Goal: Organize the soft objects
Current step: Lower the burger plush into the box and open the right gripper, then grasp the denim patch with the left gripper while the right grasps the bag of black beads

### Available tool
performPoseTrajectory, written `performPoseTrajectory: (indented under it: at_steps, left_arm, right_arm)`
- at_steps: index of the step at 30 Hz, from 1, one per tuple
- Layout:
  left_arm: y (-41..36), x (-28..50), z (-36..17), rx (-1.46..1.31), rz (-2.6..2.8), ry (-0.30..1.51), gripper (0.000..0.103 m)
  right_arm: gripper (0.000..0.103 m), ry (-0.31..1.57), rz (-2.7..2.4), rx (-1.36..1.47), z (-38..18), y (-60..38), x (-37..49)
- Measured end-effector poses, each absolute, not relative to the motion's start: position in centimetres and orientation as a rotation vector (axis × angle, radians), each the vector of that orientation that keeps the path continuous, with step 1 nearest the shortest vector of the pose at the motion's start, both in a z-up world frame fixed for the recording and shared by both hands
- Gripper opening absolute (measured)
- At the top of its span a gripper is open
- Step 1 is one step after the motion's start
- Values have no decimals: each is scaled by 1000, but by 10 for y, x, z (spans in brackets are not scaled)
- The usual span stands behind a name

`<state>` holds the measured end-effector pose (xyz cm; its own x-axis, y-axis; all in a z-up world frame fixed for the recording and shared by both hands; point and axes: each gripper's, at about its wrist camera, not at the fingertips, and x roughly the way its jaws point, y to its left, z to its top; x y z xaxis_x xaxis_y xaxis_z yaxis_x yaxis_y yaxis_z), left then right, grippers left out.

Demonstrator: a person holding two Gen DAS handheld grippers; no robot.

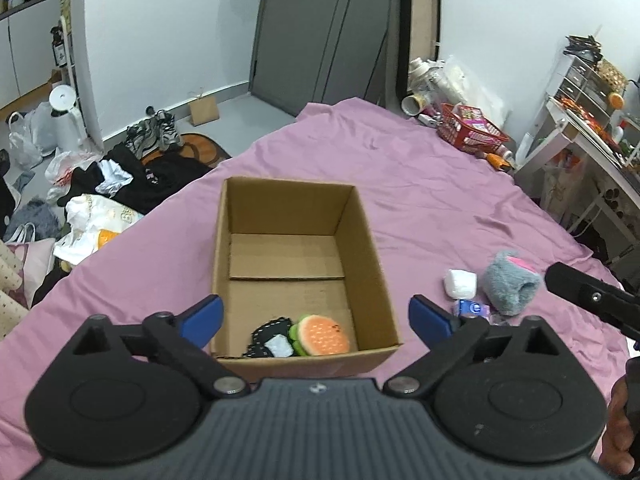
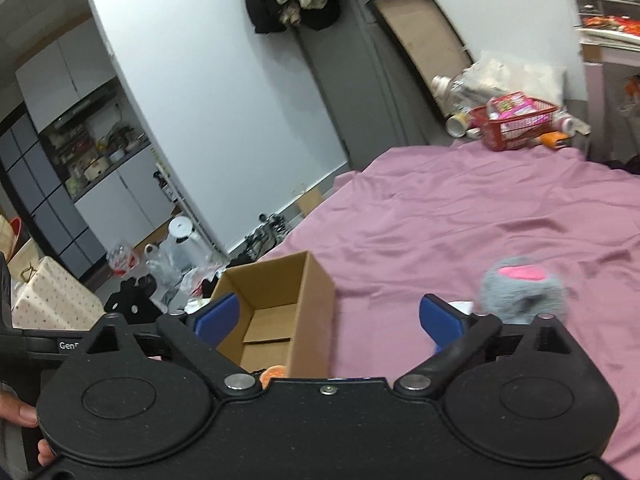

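An open cardboard box (image 1: 362, 236) (image 2: 316, 292) stands on the pink bedsheet. In its near corner lie a plush burger (image 1: 322, 334) and a black-and-white soft piece (image 1: 268, 338). My left gripper (image 1: 316, 320) hangs open over the box's near end, nothing between its fingers. To the right of the box on the sheet lie a grey fluffy toy with pink (image 1: 510, 282) (image 2: 520, 290), a white soft block (image 1: 461, 283) and a small blue packet (image 1: 472, 309). My right gripper (image 2: 328, 318) is open and empty, between the box and the grey toy.
A red basket (image 1: 470, 130) (image 2: 516, 122) with packets sits at the bed's far corner. Clothes, bags and shoes (image 1: 156, 134) litter the floor left of the bed. A desk with drawers (image 1: 588, 120) stands at the right. A hand (image 2: 20, 414) holds the left gripper's handle.
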<state>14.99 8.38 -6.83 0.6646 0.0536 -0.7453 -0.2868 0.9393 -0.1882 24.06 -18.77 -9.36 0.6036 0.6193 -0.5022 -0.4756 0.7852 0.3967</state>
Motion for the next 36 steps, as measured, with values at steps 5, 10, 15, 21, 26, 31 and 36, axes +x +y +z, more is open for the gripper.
performPoseTrajectory:
  at_steps: [5, 10, 15, 21, 26, 31, 36]
  left_arm:
    - [68, 151, -62, -280, 177, 833, 102]
    - [51, 150, -56, -268, 151, 815, 102]
    - [30, 153, -55, -236, 102, 813, 102]
    - [9, 158, -59, -197, 50, 822, 102]
    - [-3, 166, -68, -190, 5, 868, 102]
    - [-14, 176, -78, -173, -41, 905, 102]
    - [-21, 184, -84, -163, -64, 912, 102]
  right_arm:
    - [103, 656, 624, 230, -90, -208, 236]
    - [103, 652, 617, 220, -88, -225, 230]
    - [103, 638, 575, 230, -89, -247, 224]
    - [103, 647, 539, 251, -95, -270, 222]
    - [103, 663, 522, 273, -103, -288, 223]
    - [103, 683, 495, 290, -112, -302, 223]
    - [103, 702, 471, 301, -121, -311, 225]
